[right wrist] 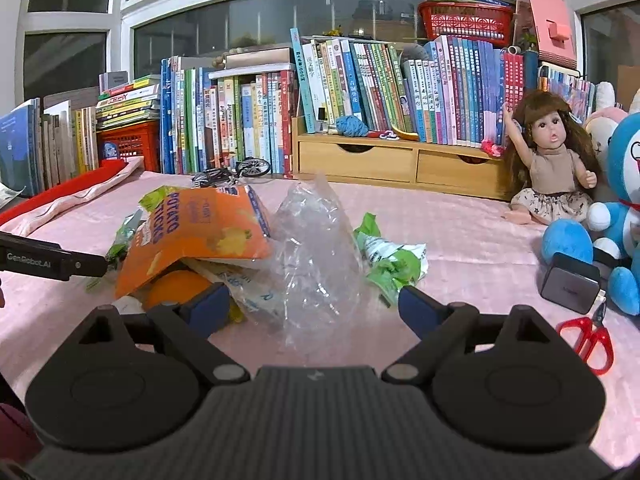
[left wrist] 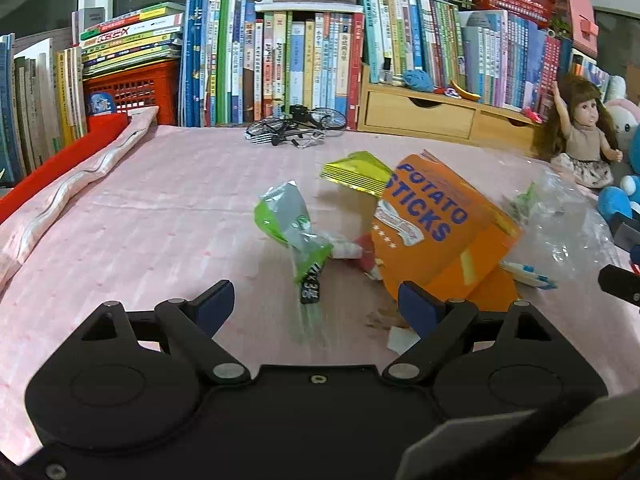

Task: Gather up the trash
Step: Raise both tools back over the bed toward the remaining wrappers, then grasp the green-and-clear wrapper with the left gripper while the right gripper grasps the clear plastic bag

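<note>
A heap of trash lies on the pink cloth. An orange potato sticks bag [left wrist: 436, 224] [right wrist: 200, 232] tops it, with a yellow-green packet [left wrist: 356, 174] behind it. A green and silver wrapper [left wrist: 296, 224] lies to its left. My left gripper [left wrist: 316, 304] stands open, and the wrapper's tail lies between its blue pads [left wrist: 218, 304]. A crumpled clear plastic bag [right wrist: 316, 252] [left wrist: 568, 220] and a green and white wrapper [right wrist: 392, 260] sit in front of my right gripper [right wrist: 312, 306]. It is open, with the clear bag's lower edge between its fingers.
Rows of books [right wrist: 360, 92], a wooden drawer shelf [right wrist: 396, 160] and a toy bicycle [left wrist: 296, 124] line the back. A doll [right wrist: 556, 164], blue plush toys [right wrist: 616, 216], a dark box [right wrist: 570, 282] and red scissors [right wrist: 588, 340] sit at the right. A red cushion [left wrist: 68, 156] borders the left.
</note>
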